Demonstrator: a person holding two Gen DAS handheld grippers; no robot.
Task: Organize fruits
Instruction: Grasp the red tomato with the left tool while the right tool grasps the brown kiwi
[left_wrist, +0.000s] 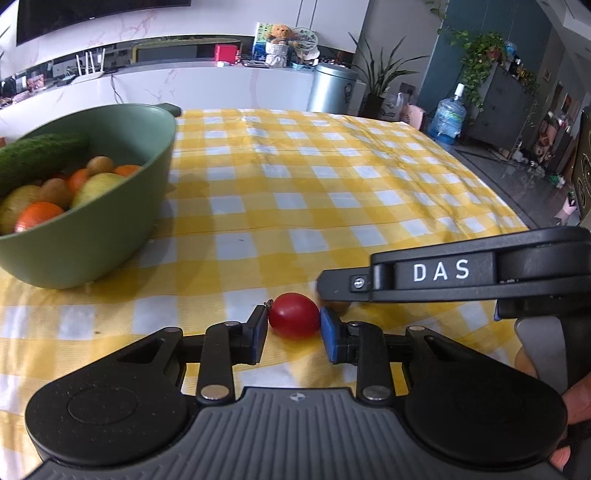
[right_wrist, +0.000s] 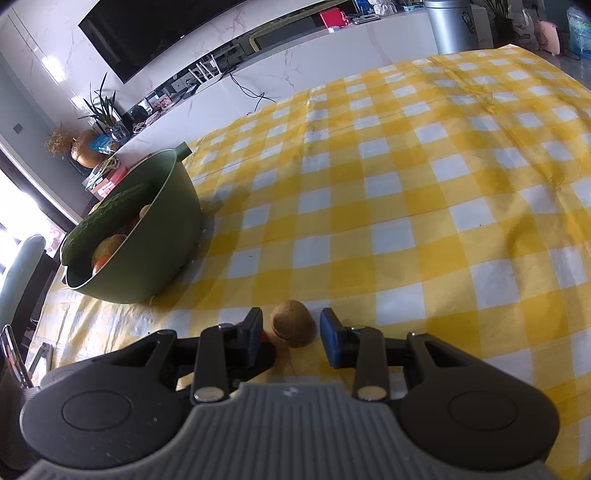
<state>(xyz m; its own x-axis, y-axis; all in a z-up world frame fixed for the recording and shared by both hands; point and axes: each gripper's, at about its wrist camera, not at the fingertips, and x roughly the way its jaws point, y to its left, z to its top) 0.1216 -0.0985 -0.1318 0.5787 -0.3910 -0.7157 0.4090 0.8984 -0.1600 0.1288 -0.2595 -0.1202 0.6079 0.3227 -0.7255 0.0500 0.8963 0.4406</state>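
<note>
Item: red tomato (left_wrist: 294, 315) pinched by left gripper (left_wrist: 291, 332), kiwi (right_wrist: 293, 328) betw. right gripper (right_wrist: 291, 334) pads w/ slight gaps; lift both straight up, carry to green bowl (left_wrist: 110, 236) at frame left.

Tomato (left_wrist: 294, 315) between left gripper (left_wrist: 291, 326) pads, kiwi (right_wrist: 293, 328) between right gripper (right_wrist: 291, 330) pads, bowl (left_wrist: 110, 229) far left on tablecloth (left_wrist: 332, 184)
</note>
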